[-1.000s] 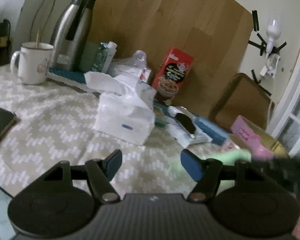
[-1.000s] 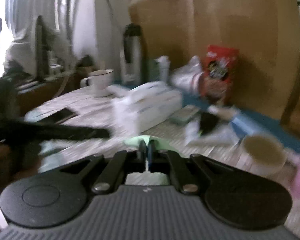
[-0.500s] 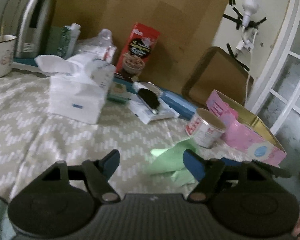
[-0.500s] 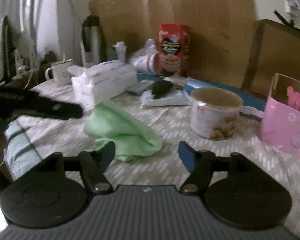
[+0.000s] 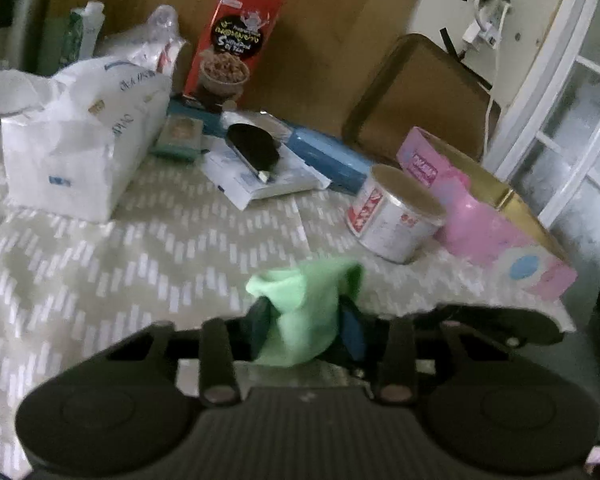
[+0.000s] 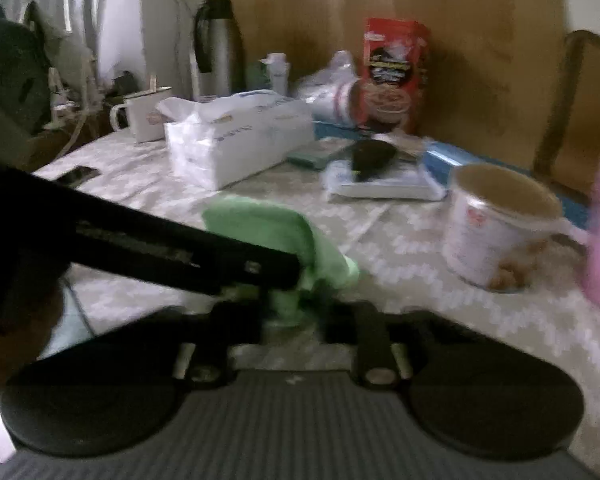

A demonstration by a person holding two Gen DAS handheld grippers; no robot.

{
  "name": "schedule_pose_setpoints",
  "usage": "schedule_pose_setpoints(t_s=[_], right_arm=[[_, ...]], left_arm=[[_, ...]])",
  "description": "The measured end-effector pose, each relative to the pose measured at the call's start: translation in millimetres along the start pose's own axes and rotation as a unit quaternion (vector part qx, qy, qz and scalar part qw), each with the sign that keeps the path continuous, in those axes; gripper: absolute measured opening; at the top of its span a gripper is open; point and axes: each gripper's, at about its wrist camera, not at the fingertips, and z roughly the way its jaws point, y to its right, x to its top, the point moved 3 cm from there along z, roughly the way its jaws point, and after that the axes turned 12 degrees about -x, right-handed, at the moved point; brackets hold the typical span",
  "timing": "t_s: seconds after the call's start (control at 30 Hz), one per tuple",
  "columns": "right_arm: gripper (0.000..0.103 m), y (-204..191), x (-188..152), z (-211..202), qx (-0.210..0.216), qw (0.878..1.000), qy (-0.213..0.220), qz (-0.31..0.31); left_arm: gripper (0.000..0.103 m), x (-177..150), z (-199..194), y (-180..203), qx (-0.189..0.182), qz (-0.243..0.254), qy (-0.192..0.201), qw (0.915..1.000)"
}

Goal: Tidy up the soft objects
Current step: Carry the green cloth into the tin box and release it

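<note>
Patterned tablecloth [image 5: 100, 272]: tissue pack [image 5: 80, 148], tin [image 5: 392, 220] beyond green cloth [image 5: 304, 312].

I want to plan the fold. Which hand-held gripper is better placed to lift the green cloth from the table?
Probably left. The left hand-held gripper clamps a thick bunch of the green cloth. The right hand-held gripper pinches only its near edge, blurred.
</note>
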Motion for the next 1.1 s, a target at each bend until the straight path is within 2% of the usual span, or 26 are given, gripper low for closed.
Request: schedule_pose_setpoints(t_s=[0.03,0.07,0.1,0.23,0.4,0.43,0.47,0.57,0.6,0.67,0.7,0.73,0.87,0.97,1.07,1.1], right_arm=[[0.013,-1,0,-1,-0.003,1.000,0.004,0.000],[0.013,0,0,-5,-0.009,1.000,0.014,-0.003],[0.013,1,1,-11,-0.018,0.999,0.029,-0.004],[0.013,25,11,-40,-0.061,0.994,0.089,0.022],[0.013,82,13,-72,-0.145,0.978,0.139,0.056],[0.013,96,13,-76,-0.162,0.974,0.142,0.066],[0.013,111,12,-79,-0.176,0.971,0.142,0.077],[0.014,160,14,-77,-0.228,0.957,0.136,0.112],[0.020,178,14,-72,-0.252,0.952,0.124,0.123],[0.049,205,12,-55,-0.284,0.946,0.086,0.127],[0.064,217,10,-49,-0.306,0.940,0.074,0.128],[0.065,224,6,-48,-0.325,0.934,0.072,0.127],[0.065,232,-8,-66,-0.323,0.930,0.092,0.147],[0.065,224,-12,-77,-0.327,0.924,0.114,0.165],[0.063,206,0,-88,-0.299,0.929,0.140,0.169],[0.057,198,9,-88,-0.283,0.934,0.148,0.161]], left_arm=[[0.019,1,-1,0,-0.011,-0.009,-0.002,0.9999],[0.019,3,-2,2,-0.033,-0.019,-0.005,0.9993],[0.019,7,-3,6,-0.037,-0.020,-0.003,0.9991],[0.019,28,-4,38,-0.070,0.020,0.018,0.9972],[0.021,56,33,103,-0.113,0.087,0.019,0.9896],[0.027,61,44,118,-0.122,0.102,0.016,0.9872],[0.036,65,56,132,-0.127,0.113,0.013,0.9854],[0.048,77,88,166,-0.128,0.142,0.016,0.9814],[0.050,79,96,173,-0.120,0.151,0.021,0.9810],[0.051,82,106,183,-0.106,0.158,0.029,0.9814],[0.051,81,106,184,-0.106,0.152,0.027,0.9823],[0.051,79,105,182,-0.108,0.144,0.023,0.9834],[0.051,68,84,163,-0.093,0.145,0.032,0.9845],[0.051,58,58,134,-0.074,0.133,0.042,0.9874],[0.051,45,28,93,-0.026,0.116,0.057,0.9912],[0.051,42,19,80,-0.005,0.112,0.062,0.9917]])
